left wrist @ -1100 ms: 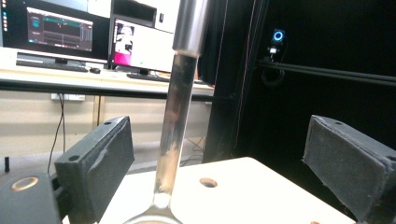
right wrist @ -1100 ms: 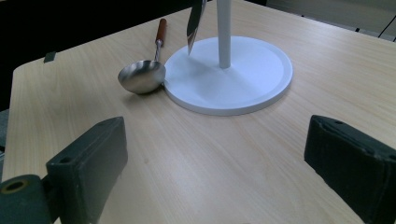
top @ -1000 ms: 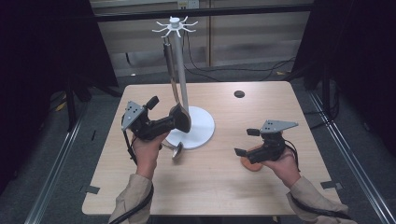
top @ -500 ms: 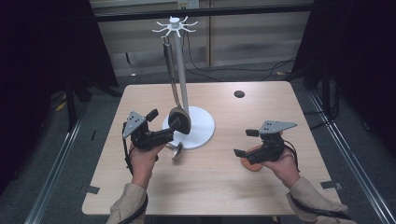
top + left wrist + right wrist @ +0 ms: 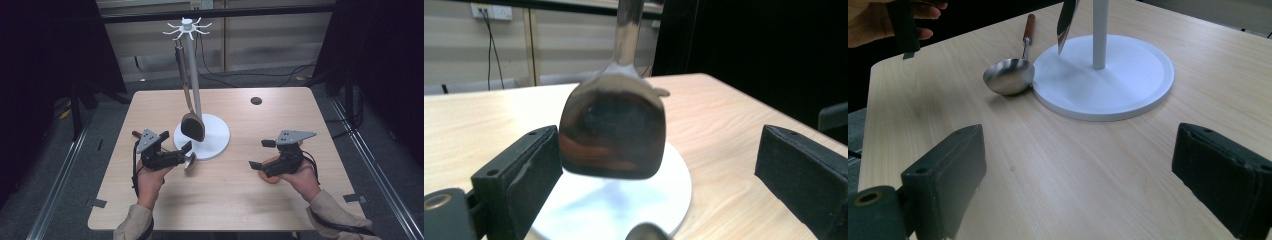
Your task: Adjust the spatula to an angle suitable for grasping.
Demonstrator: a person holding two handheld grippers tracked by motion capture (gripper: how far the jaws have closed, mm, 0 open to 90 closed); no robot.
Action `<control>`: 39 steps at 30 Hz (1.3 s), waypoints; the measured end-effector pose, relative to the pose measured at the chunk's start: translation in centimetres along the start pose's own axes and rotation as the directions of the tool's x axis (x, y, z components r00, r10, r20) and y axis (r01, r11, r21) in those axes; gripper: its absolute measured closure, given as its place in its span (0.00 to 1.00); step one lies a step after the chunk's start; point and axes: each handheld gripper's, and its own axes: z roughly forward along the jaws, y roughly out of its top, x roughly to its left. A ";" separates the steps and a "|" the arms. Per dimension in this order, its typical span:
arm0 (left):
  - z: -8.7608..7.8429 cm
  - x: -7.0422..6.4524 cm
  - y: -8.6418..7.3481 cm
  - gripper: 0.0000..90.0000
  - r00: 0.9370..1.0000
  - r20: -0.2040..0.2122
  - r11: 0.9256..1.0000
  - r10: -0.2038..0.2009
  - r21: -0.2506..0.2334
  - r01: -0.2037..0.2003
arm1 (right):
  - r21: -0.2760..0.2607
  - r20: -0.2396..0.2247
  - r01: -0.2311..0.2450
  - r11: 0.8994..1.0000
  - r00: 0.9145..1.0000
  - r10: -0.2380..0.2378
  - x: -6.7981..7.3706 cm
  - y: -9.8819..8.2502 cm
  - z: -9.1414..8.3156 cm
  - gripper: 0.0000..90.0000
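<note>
Steel ladle (image 5: 1009,76) lies on the desk (image 5: 220,200), its bowl touching the white stand base (image 5: 1108,85), just beside the left gripper (image 5: 186,152), whose fingers stand wide and empty. It looks stiff, smooth and slippery; the wooden handle end seems the safer place to hold

Both forearms enter from six o'clock, the left hand (image 5: 150,176) holding the left tool (image 5: 186,149) with jaws wide apart and pointing toward three o'clock, while the right hand (image 5: 300,175) holds the right tool (image 5: 259,154) low, jaws also spread, aimed toward nine o'clock.
</note>
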 end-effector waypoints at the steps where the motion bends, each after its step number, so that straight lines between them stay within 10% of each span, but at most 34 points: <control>1: 0.0 0.1 -0.2 0.05 1.000 -0.005 1.000 -0.002 0.013 0.002 | 0.000 0.000 0.000 1.000 1.000 0.000 0.0 0.0 0.0 0.08; 19: 0.2 0.6 -2.3 0.34 0.998 0.012 0.991 -0.054 0.126 0.052 | -0.002 -0.005 -0.001 1.000 1.000 0.001 0.0 0.0 0.0 0.08; 39: 1.4 0.5 -3.1 0.75 0.994 0.034 0.944 -0.104 0.317 0.088 | -0.001 -0.001 -0.007 1.000 1.000 0.007 0.0 0.0 -0.1 0.08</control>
